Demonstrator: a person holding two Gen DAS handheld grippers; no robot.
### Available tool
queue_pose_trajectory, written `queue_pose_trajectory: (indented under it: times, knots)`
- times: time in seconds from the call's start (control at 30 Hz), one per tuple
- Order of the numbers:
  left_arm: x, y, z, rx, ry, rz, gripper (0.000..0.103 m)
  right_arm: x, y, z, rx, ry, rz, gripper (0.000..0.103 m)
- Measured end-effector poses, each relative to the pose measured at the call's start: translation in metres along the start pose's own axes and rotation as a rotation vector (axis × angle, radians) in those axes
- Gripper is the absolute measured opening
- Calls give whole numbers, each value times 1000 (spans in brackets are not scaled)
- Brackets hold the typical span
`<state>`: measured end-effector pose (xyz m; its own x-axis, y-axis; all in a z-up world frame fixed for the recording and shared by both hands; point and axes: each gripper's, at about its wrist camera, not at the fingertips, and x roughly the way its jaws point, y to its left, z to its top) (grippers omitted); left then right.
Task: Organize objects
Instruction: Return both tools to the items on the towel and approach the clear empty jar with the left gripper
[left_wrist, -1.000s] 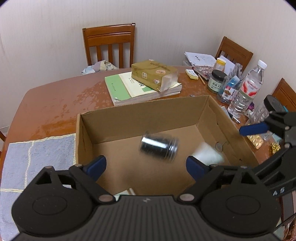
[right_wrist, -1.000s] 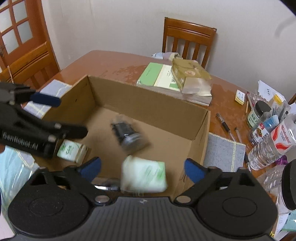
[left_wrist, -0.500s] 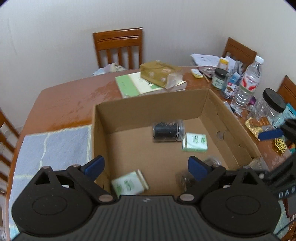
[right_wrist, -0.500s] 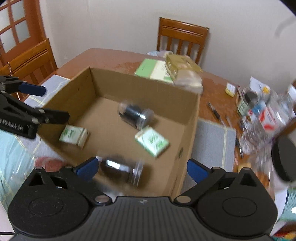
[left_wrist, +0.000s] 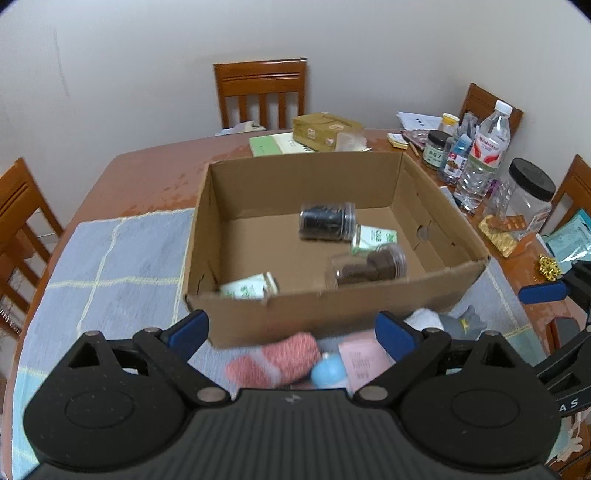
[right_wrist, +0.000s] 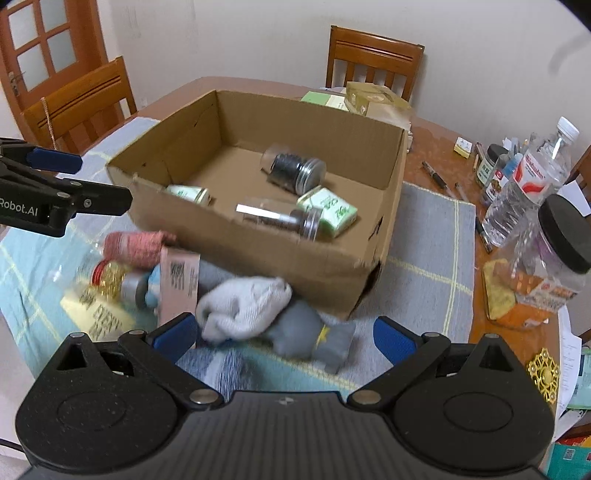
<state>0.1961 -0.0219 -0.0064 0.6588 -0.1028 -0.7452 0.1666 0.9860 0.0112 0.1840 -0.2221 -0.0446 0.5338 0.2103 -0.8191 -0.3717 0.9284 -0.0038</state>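
Inside the box (left_wrist: 332, 317) lay two jars (left_wrist: 327, 221) on their sides and two green packets (left_wrist: 373, 240). Before its near wall, on the mat (right_wrist: 424, 258), were heaped a white sock (right_wrist: 243, 302), a grey sock (right_wrist: 314, 332), a pink roll (right_wrist: 135, 245) and a pink carton (right_wrist: 179, 284). Both the left hand-held gripper (left_wrist: 291, 332) and the right hand-held gripper (right_wrist: 284, 332) hung wide apart, holding nothing. Bottles (left_wrist: 484, 155) crowded the counter (left_wrist: 147, 173) beyond.
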Motion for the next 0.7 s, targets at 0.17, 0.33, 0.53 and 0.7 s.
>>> queue_pose_trajectory:
  times: [0.17,0.33,0.53,0.7]
  knots:
    - [-6,-9,-30,-21,18,33,97,1,0,-18,12,9,26,103]
    - [-8,-18,-58,-42,47,48,97,6,-1,-37,25,20,35,103]
    - [-8,-24,-83,-77,85,57,97,13,-3,-51,43,43,50,103]
    - [-9,-25,-97,-104,86,72,97,20,-1,-54,55,56,63,103]
